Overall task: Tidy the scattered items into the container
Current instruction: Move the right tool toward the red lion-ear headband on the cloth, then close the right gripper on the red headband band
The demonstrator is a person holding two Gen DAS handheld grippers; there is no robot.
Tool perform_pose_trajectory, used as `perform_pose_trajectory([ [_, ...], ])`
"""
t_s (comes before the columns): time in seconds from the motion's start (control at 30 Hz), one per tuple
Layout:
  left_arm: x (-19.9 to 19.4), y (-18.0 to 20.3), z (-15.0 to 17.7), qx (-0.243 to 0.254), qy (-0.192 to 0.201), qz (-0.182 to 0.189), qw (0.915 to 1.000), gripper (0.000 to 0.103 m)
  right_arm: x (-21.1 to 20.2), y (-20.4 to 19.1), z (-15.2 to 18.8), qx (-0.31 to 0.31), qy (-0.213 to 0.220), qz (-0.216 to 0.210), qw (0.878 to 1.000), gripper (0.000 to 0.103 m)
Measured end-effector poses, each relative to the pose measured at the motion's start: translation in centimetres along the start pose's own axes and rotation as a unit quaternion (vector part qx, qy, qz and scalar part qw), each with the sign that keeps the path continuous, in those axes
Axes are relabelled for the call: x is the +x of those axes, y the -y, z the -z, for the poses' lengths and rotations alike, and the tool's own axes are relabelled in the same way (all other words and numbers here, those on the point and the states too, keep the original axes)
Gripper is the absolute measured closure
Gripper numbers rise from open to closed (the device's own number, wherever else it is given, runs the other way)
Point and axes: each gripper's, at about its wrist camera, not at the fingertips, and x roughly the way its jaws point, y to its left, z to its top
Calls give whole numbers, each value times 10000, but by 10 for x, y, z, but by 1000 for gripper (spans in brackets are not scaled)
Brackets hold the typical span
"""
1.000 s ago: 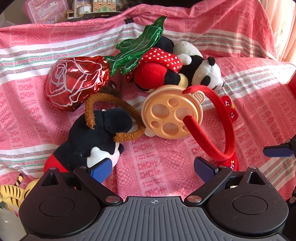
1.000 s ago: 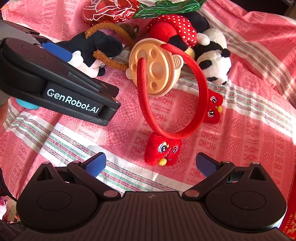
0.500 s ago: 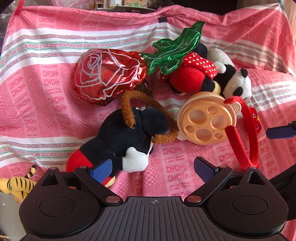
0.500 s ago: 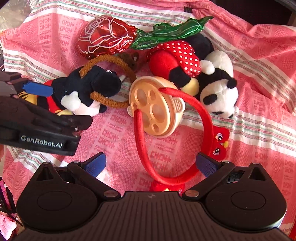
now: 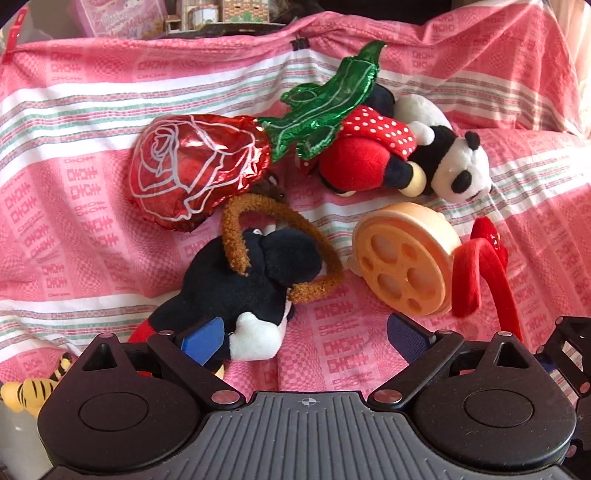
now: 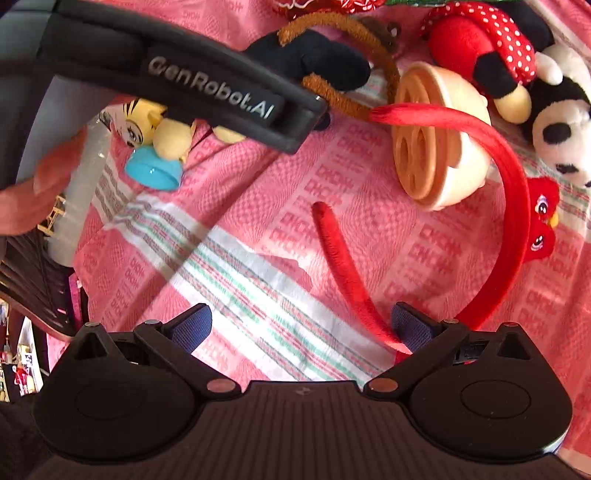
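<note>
Toys lie scattered on a pink checked cloth (image 5: 74, 229). A black mouse plush (image 5: 243, 280) with a brown fuzzy headband (image 5: 266, 218) lies just ahead of my open left gripper (image 5: 304, 334); its white paw touches the left finger. A peach perforated lid (image 5: 402, 262), a red foil rose balloon (image 5: 195, 166), a polka-dot plush (image 5: 369, 147) and a panda (image 5: 458, 166) lie beyond. My open right gripper (image 6: 301, 326) hovers over the red headband (image 6: 513, 221), whose near arm runs beside the right finger. No container is clearly in view.
A tiger figure (image 5: 26, 391) sits at the left edge. A doll with a blue base (image 6: 151, 147) lies under the left gripper's body (image 6: 207, 85). Boxes (image 5: 122, 14) stand behind the cloth.
My left gripper has moved closer to the black mouse plush. My right gripper has dropped low over the red headband, which now reaches its right finger.
</note>
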Motion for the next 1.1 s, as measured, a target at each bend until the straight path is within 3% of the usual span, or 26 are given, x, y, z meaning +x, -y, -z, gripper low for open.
perform_pose_trajectory([
  [0.23, 1, 17, 3, 286, -39, 104, 9995, 3, 6, 11, 42, -78, -721, 185, 9972, 0],
  [0.4, -5, 32, -2, 384, 13, 280, 9989, 3, 4, 6, 72, -234, -959, 185, 9949, 0],
  [0.5, -6, 51, -1, 686, 45, 349, 9970, 3, -8, 12, 86, -57, -815, 214, 9964, 0],
  [0.63, 8, 82, 12, 1245, -77, 481, 9910, 7, -31, 30, 100, 596, -307, 449, 9967, 0],
  [0.73, 25, 102, 26, 1605, -305, 724, 9839, 13, -41, 45, 114, 1247, 76, 610, 9903, 0],
  [0.87, 43, 117, 36, 1819, -280, 648, 9808, 17, -48, 57, 132, 1947, 321, 771, 9773, 4],
  [1.0, 58, 123, 40, 1797, -398, 819, 9795, 30, -47, 58, 146, 2369, 455, 725, 9677, 23],
  [1.1, 66, 126, 45, 1711, -605, 1110, 9771, 51, -41, 55, 150, 2517, 483, 507, 9653, 27],
])
